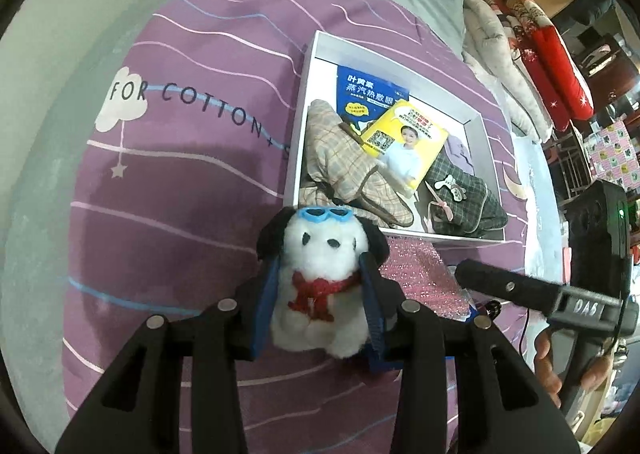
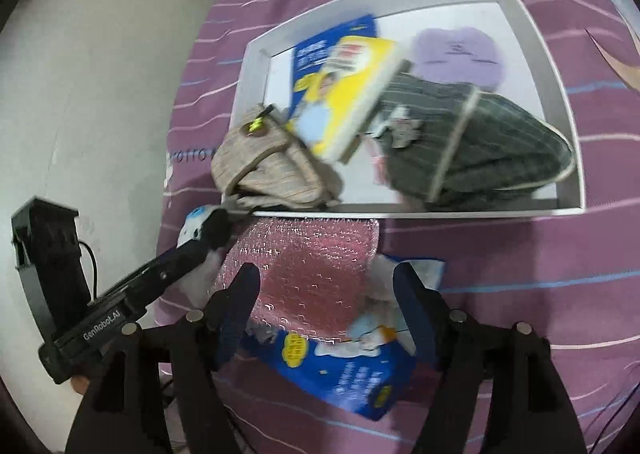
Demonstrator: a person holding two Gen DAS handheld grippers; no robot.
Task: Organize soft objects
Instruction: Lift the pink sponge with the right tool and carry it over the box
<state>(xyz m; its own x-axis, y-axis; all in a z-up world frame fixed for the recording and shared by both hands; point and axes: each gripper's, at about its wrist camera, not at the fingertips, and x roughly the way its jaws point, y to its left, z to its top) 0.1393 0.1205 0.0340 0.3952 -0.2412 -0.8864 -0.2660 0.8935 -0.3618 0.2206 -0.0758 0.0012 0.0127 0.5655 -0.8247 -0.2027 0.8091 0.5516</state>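
1. The left gripper (image 1: 320, 302) is pinching the plush dog (image 1: 320, 274), upright, by its sides
2. The right gripper (image 2: 326, 298) is standing spread over the pink bubble wrap (image 2: 312, 266), gripping nothing
3. The white box (image 1: 304, 93) is lying just beyond the dog, so the left hand is nearer
4. The purple bedcover (image 1: 180, 193) is reading "FOR COTTON"
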